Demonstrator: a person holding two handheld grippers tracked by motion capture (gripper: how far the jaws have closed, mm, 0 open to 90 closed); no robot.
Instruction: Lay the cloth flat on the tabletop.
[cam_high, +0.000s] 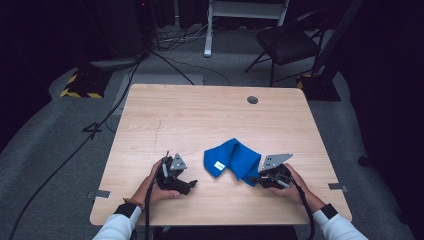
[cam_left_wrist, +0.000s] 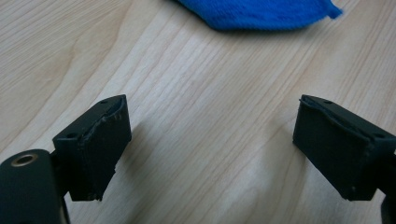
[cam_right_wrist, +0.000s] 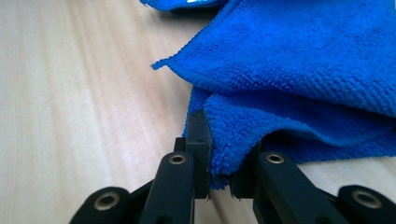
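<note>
Right gripper (cam_high: 260, 178) sits near the table's (cam_high: 200, 110) near-right edge w/ its jaws pinched on the blue cloth's (cam_high: 235, 158) near-right corner. Cloth's bunched up approx mid-table, white tag (cam_high: 219, 165) facing up. Left gripper (cam_high: 189, 185) rests just left of it, jaws wide, nothing between them, not touching the cloth.

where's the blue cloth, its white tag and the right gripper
blue cloth (cam_high: 239, 159), high view, on its folded middle.
white tag (cam_high: 219, 165), high view, on the label at the cloth's near left corner.
right gripper (cam_right_wrist: 219, 168), right gripper view, where the jaws pinch the cloth's edge.
</note>
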